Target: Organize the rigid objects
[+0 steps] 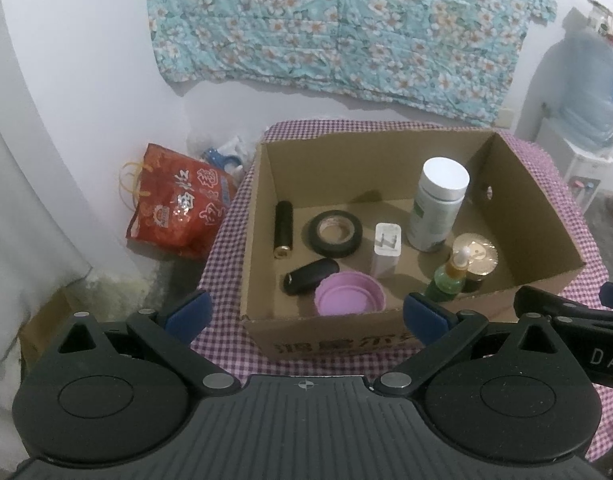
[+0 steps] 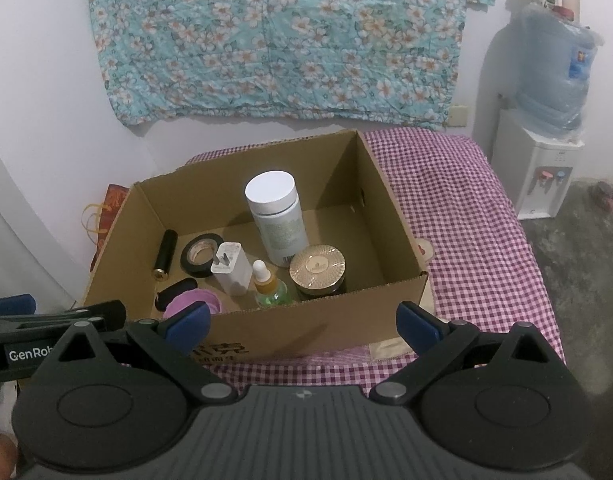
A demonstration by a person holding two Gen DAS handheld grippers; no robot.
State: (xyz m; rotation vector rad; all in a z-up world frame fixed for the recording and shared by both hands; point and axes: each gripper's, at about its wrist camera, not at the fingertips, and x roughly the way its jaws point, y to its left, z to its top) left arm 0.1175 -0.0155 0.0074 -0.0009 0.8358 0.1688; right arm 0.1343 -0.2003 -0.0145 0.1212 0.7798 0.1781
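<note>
Hovering wide apart and empty before the open brown cardboard box (image 1: 546,216), the left gripper (image 1: 306,312) and right gripper (image 2: 302,320) both wait. Inside, left to right: black cylinder (image 1: 283,230), black tape roll (image 1: 335,234), white plug adapter (image 1: 386,249), white-capped bottle (image 1: 438,204), gold-lidded jar (image 2: 317,270).

An open cardboard box (image 1: 538,216) sits on a purple checked cloth (image 1: 226,240). Inside it — a tall white-capped bottle (image 1: 438,204) toward the far right, a black tape roll (image 1: 335,234) and white charger (image 1: 386,254) mid-box, a pink lid (image 1: 349,299) against the near wall. The left gripper (image 1: 305,309) hangs empty before the box, jaws spread wide.
</note>
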